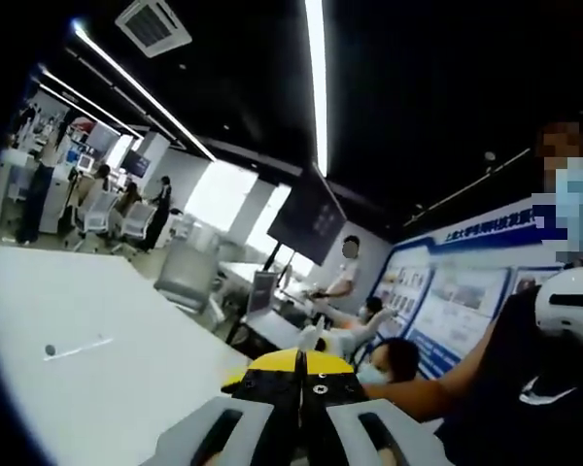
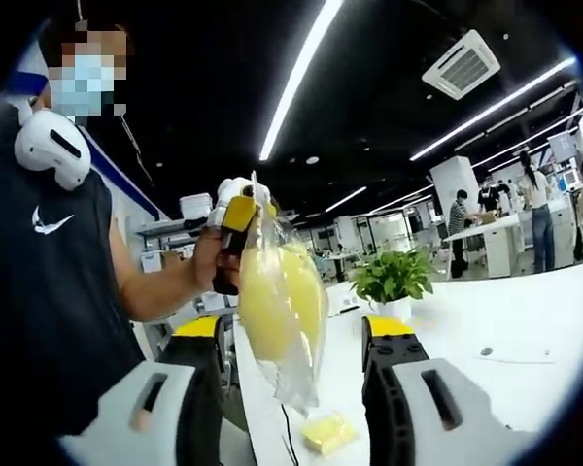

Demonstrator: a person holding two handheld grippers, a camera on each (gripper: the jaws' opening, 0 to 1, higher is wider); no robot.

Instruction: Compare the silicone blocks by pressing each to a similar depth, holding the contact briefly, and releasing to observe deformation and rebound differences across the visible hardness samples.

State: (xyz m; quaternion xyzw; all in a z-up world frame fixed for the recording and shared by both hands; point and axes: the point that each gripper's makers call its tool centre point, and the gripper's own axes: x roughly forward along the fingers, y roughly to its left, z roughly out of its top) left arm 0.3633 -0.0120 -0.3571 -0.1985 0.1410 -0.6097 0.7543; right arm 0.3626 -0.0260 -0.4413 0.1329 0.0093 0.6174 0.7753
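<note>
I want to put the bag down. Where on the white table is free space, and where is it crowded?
The white table is bare between the potted plant and its far edge, apart from a small dark spot. It is crowded near the right gripper: the clear bag hangs between its jaws, above a yellow block.

Hanging bag of blocks [image 2: 284,311] between right tool's jaws, potted plant [image 2: 394,279] beyond, bare white table [image 1: 97,388]

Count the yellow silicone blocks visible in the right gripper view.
3: two inside the clear bag held up by the left gripper, block and block; one block on the white table. Others may be hidden.
</note>
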